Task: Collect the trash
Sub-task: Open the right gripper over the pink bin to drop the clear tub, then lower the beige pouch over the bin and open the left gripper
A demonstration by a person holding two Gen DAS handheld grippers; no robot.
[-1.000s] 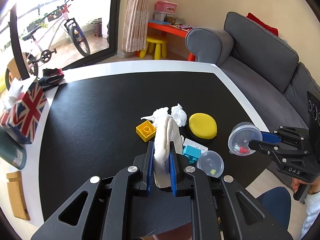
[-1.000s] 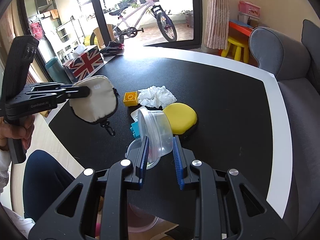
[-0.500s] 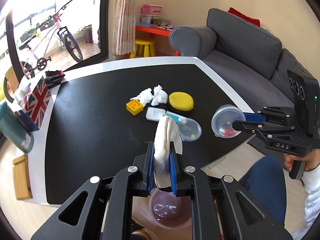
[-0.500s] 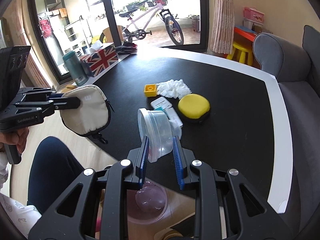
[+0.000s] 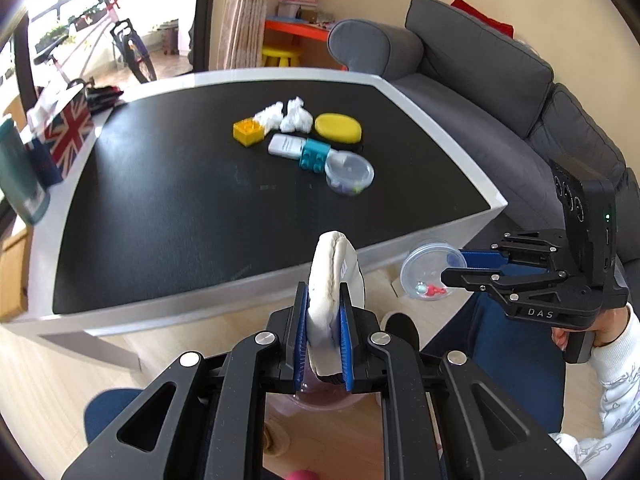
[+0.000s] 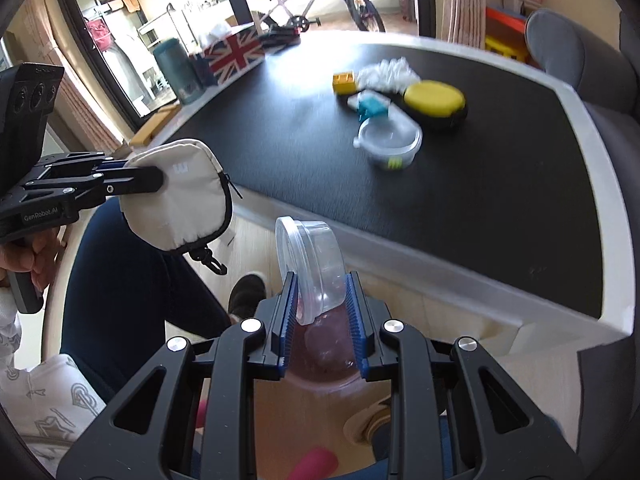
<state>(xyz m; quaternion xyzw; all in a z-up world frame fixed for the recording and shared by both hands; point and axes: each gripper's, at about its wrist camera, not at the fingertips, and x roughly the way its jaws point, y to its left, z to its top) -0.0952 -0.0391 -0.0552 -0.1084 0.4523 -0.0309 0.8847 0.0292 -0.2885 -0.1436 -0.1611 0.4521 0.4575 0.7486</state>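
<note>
My left gripper (image 5: 323, 308) is shut on a cream zip pouch (image 5: 334, 280), held off the front edge of the black table (image 5: 160, 220). To its right my right gripper (image 5: 452, 272) is shut on a clear lidded plastic tub (image 5: 424, 270) with small bits inside. In the right wrist view the tub (image 6: 312, 264) sits tilted between the blue pads (image 6: 288, 308), and the pouch (image 6: 180, 200) hangs to the left. A pinkish translucent bin (image 6: 324, 356) shows on the floor below both. Crumpled white tissue (image 5: 286, 116) lies on the table.
On the table are a yellow brick (image 5: 248, 132), a yellow round case (image 5: 338, 128), a teal brick (image 5: 314, 156), a white pack (image 5: 285, 145) and another clear tub (image 5: 349, 174). A Union Jack box (image 5: 64, 128) stands far left, a grey sofa (image 5: 480, 80) right. The person's leg (image 6: 120, 272) is close.
Both grippers have drawn back from above the table to beyond its front edge and sunk lower, each keeping its hold. The pinkish bin has come into view beneath them.
</note>
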